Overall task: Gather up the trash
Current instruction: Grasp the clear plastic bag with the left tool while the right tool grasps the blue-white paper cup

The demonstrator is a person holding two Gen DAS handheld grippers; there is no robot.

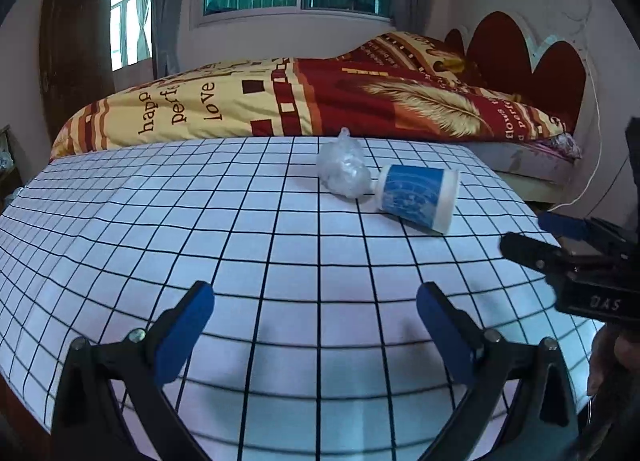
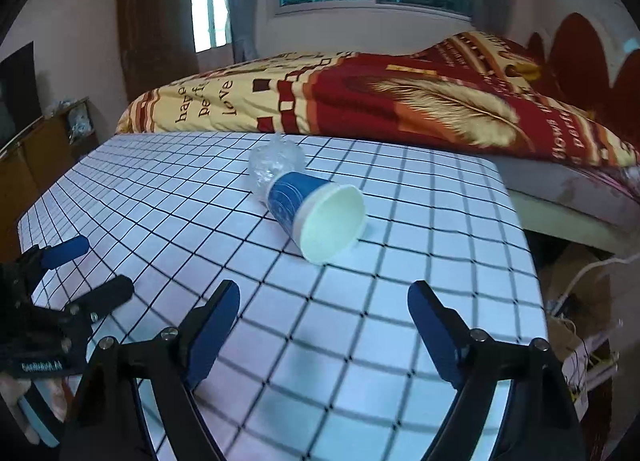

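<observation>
A blue and white paper cup [image 1: 416, 197] lies on its side on the white grid-patterned table [image 1: 200, 221]; in the right wrist view the cup [image 2: 316, 213] has its open mouth towards me. A crumpled clear plastic bag [image 1: 344, 171] lies touching the cup's base, and it shows behind the cup in the right wrist view [image 2: 274, 165]. My left gripper [image 1: 316, 325] is open and empty, low over the table, short of both items. My right gripper [image 2: 324, 325] is open and empty, just in front of the cup's mouth. Each gripper shows in the other's view, the right one [image 1: 532, 235] and the left one [image 2: 102, 271].
A bed with a red and yellow quilt [image 1: 320, 101] stands right behind the table. A wooden cabinet [image 2: 40, 157] stands to the left. Cables and boxes [image 2: 580, 301] lie on the floor right of the table's edge.
</observation>
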